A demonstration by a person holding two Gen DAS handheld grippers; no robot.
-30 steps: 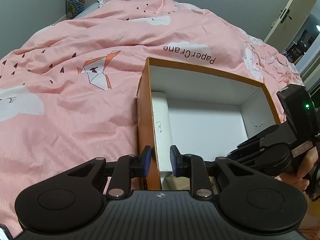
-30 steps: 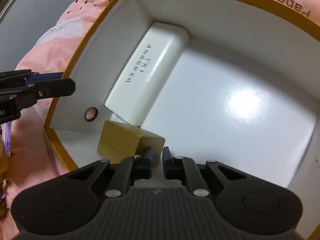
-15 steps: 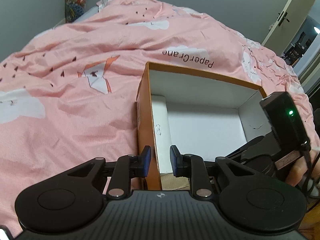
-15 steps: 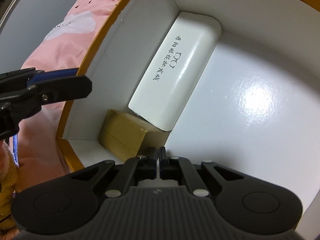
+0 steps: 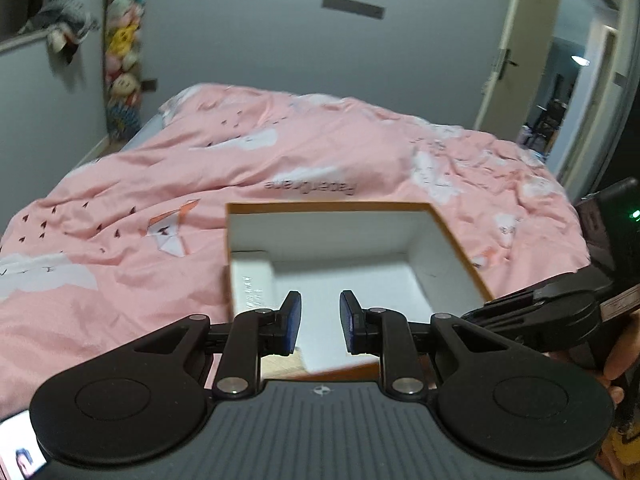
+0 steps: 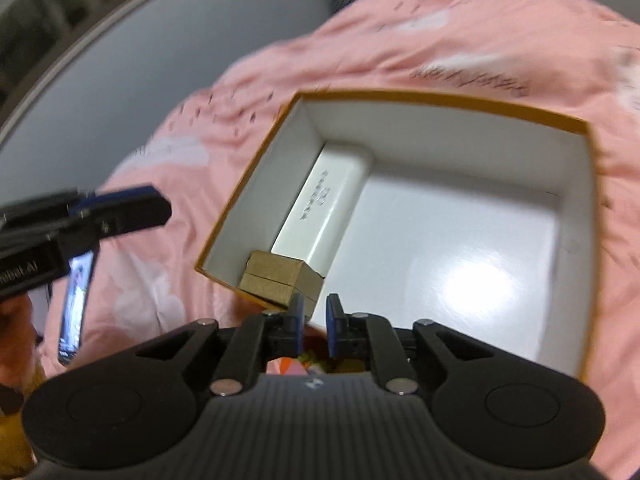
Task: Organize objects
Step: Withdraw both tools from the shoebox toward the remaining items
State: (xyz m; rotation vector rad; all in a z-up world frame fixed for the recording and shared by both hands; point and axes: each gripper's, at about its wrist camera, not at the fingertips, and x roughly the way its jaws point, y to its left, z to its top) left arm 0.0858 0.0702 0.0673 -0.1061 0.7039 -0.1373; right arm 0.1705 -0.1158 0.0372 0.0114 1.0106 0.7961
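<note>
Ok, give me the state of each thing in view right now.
Orange box: open, no lid, on the bed.
White case: closed, lying inside along the box wall.
Brown box: closed, in the box corner.
Left hand-held gripper: open, holding nothing.
Right hand-held gripper: open, holding nothing.

Orange cardboard box [image 6: 436,98], glossy white inside, glare on floor. Smooth white glasses case [image 6: 324,208], slight sheen. Matt brown kraft carton [image 6: 280,280]. Soft, creased pink cotton bedspread [image 5: 120,200]. Matt black plastic hand-held gripper [image 6: 313,318], ribbed housing, shiny metal rivets.
</note>
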